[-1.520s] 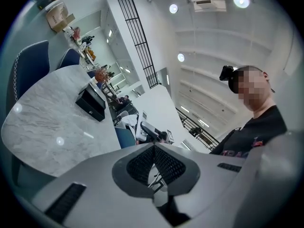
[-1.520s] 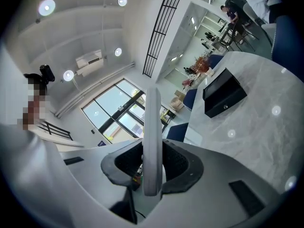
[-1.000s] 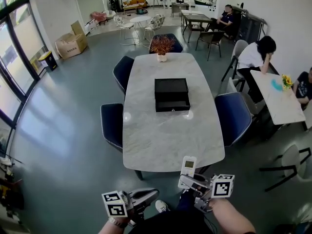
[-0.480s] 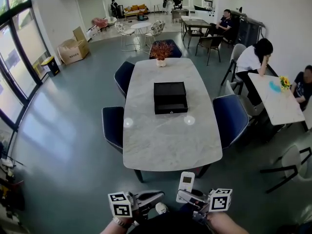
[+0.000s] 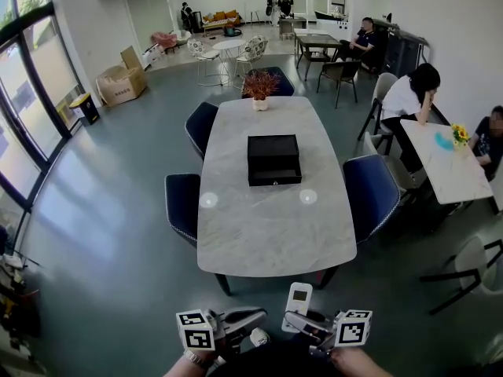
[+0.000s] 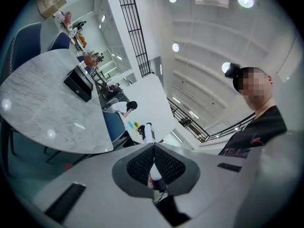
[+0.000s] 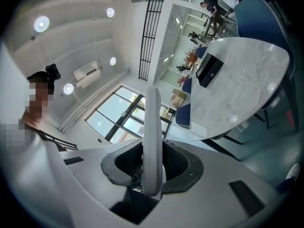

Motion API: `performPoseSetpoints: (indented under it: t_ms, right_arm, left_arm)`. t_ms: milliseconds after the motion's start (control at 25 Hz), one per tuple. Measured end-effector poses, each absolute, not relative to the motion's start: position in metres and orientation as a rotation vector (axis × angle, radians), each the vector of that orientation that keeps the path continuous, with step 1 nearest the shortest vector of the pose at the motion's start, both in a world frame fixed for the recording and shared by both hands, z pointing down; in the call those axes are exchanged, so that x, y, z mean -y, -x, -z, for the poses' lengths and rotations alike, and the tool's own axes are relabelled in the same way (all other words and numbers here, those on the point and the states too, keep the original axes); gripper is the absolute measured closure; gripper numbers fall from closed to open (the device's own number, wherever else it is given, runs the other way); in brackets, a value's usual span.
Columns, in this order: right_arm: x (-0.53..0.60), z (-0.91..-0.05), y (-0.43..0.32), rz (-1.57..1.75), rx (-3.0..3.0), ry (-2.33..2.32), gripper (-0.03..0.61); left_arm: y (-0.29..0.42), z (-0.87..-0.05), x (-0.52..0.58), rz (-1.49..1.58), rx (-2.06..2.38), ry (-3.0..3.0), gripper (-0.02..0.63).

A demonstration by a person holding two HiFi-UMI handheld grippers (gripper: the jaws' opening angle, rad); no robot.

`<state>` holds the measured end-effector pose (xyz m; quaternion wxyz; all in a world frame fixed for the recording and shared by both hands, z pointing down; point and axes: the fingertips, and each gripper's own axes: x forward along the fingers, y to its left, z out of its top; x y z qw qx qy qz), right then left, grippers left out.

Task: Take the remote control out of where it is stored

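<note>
Far left I see tall windows (image 5: 20,93) and cartons (image 5: 118,77) on the grey floor, well away from my work. Next come two blue chairs (image 5: 182,203) tucked against the left side of the table (image 5: 267,234). Low in the head view, on my side of the table and clear of its edge, is my left gripper (image 5: 258,314), pointing towards the table. Its own view shows the jaws brought together, pads meeting, with nothing between them. On the marble top, about midway along, stands the black box (image 5: 274,157) with a small knob on the face towards me. A plant (image 5: 260,85) stands at the far end beyond it. Just right of the left gripper is the remote (image 5: 299,295), white, its screen facing my head camera, its lower end clamped in my right gripper (image 5: 297,320). The right gripper view shows the remote edge-on between the pads, both pressing on its flat faces, the jaws held partly apart by its thickness. So the remote is in the air just short of the table's near edge, well apart from the box. Further right is the right chair (image 5: 373,195), also blue, then a second table (image 5: 448,163) where people (image 5: 409,93) sit.
</note>
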<state>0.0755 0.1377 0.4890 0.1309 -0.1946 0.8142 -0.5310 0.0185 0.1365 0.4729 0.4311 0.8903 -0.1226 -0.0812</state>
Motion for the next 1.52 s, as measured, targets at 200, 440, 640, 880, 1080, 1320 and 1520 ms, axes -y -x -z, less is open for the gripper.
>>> performPoseSetpoints:
  t_ms: [200,440,640,880,1080,1320,1520]
  right_arm:
    - [-0.138,-0.491,-0.076,1.574,-2.334,0.526,0.465]
    - [-0.138,-0.486,-0.078,1.54,-2.369,0.537,0.465]
    - [-0.14,-0.485,-0.079,1.554,-2.334,0.518,0.465]
    - [-0.143,-0.486,-0.073,1.551,-2.345,0.521,0.465]
    - [-0.146,-0.486,-0.072,1.553,-2.343,0.521,0.465]
    - [-0.147,-0.486,-0.068,1.549,-2.347,0.511,0.465]
    - [-0.149,-0.48,-0.063,1.54,-2.348,0.502,0.465]
  left_arm:
    - [-0.022,-0.473,-0.133,0.205,0.308,-2.22,0.611]
    - [-0.024,-0.471,-0.134,0.203,0.3,-2.231,0.611]
    - [-0.025,-0.47,-0.134,0.195,0.295,-2.232,0.611]
    - [-0.021,-0.472,-0.137,0.191,0.289,-2.232,0.611]
    - [-0.019,-0.472,-0.139,0.194,0.292,-2.231,0.611]
    - [-0.017,-0.472,-0.14,0.202,0.295,-2.229,0.611]
    - [-0.013,-0.468,-0.141,0.218,0.294,-2.228,0.611]
